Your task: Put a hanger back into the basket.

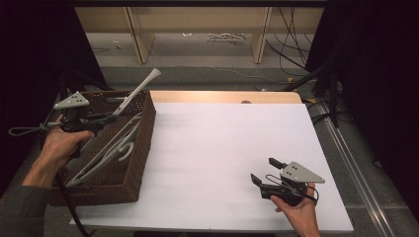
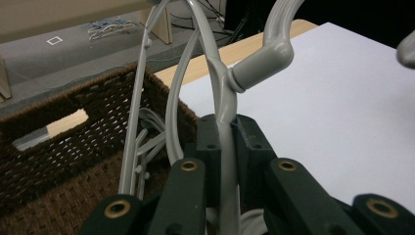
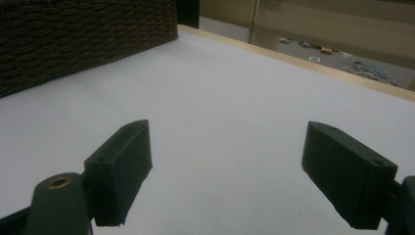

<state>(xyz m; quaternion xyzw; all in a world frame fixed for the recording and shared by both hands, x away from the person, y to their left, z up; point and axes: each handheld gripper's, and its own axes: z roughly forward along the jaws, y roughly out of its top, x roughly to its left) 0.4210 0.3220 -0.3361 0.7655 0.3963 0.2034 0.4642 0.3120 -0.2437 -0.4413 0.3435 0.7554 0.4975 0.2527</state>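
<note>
A dark wicker basket (image 1: 143,143) stands at the table's left edge with several grey plastic hangers (image 1: 106,155) lying in it. Over the basket, my left gripper (image 1: 112,117) is shut on the neck of one grey hanger (image 1: 138,91), whose end juts up past the basket's far rim. In the left gripper view the hanger (image 2: 224,105) runs up between the pressed jaws, its hook (image 2: 266,58) curving above them. My right gripper (image 1: 267,170) rests low at the table's near right corner, open, with bare white tabletop between its jaws (image 3: 225,171).
The white tabletop (image 1: 222,148) spreads between the basket and the right hand. A wooden strip (image 1: 225,96) edges the far side. Beyond it are wooden legs and cables on the floor. The basket wall (image 3: 88,39) stands far off in the right gripper view.
</note>
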